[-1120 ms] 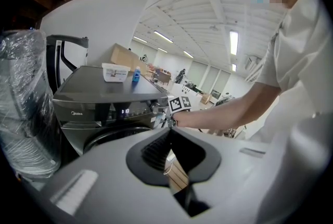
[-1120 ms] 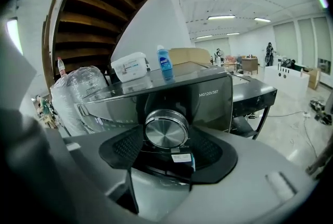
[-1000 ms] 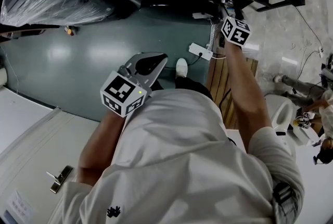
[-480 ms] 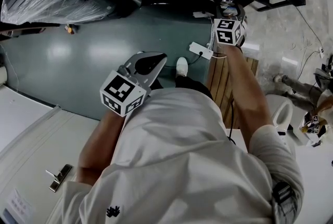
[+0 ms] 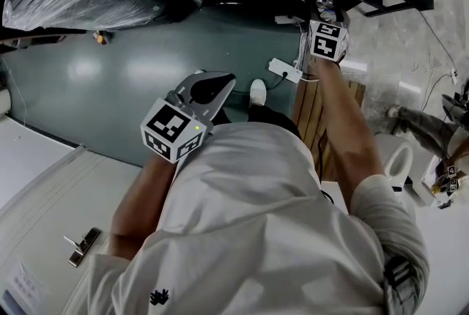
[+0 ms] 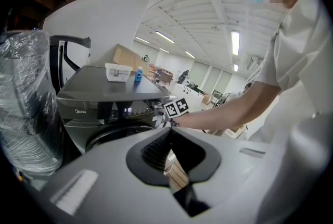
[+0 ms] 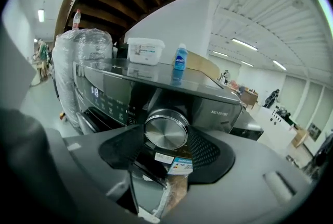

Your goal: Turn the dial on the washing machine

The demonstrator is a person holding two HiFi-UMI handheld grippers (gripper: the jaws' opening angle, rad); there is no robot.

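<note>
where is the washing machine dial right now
In the right gripper view, the silver dial sits centre frame on the washing machine front panel, right of its lit display, gripped by the right tool.

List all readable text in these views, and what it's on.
"Midea": front of the washing machine, left of the display.
"18": lit display; any further digits are unclear.
"MG120...": model label right of the dial; the ending is blurred.
Unreadable: stickers below the dial, white tub, blue bottle.
</note>
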